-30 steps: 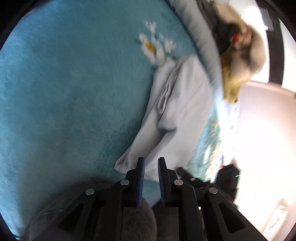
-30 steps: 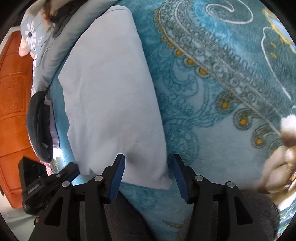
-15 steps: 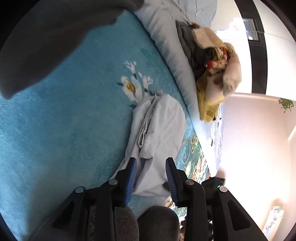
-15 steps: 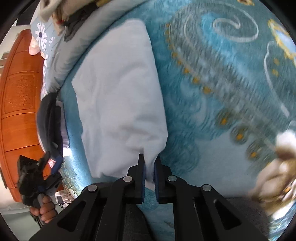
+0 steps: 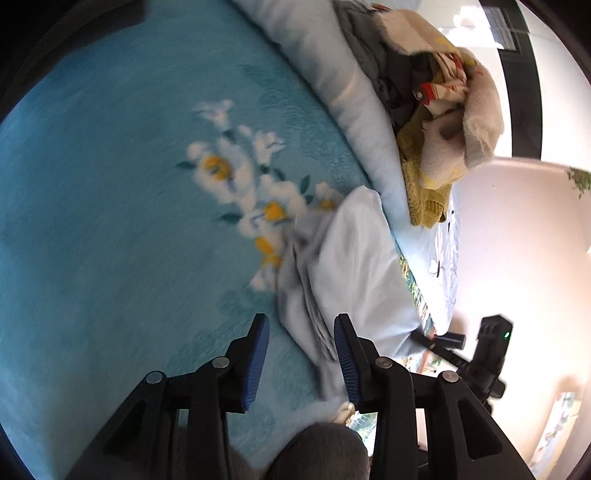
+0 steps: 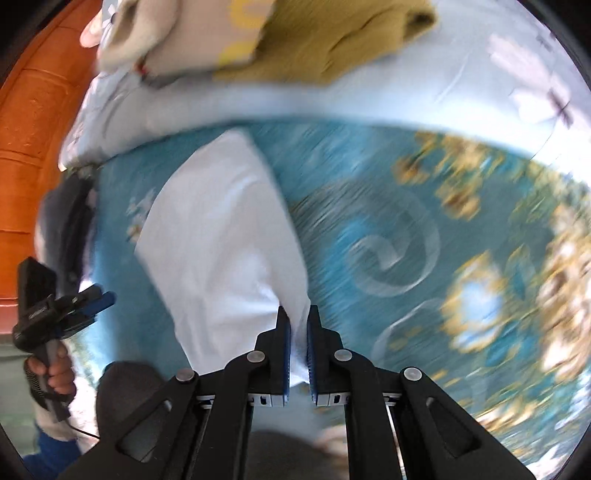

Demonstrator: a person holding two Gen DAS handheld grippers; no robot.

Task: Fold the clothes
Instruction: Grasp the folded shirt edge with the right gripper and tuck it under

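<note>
A pale blue garment [image 5: 354,266] lies folded lengthwise on a teal flowered blanket [image 5: 110,203]. My left gripper [image 5: 301,321] hovers at its near end. The jaws are opening, and the rumpled edge of the cloth shows between the fingers without being pressed. In the right wrist view the same garment [image 6: 221,229] runs away from me. My right gripper [image 6: 298,312] is shut on its near corner, with white cloth pinched between the blue pads. The picture there is blurred by motion. The left gripper [image 6: 74,306] appears at the far left, held by a hand [image 6: 55,373].
A pile of mixed clothes [image 5: 436,103] sits on a light blue quilt [image 5: 343,85] beyond the garment, with a mustard knit [image 6: 325,33] at its front. An orange wooden headboard [image 6: 22,147] borders the left. The right gripper's body [image 5: 487,350] shows off the bed's edge.
The right gripper closed on the garment's near corner and rose with it while turning. The left gripper's jaws widened and it shifted, so the garment sits farther right in its view.
</note>
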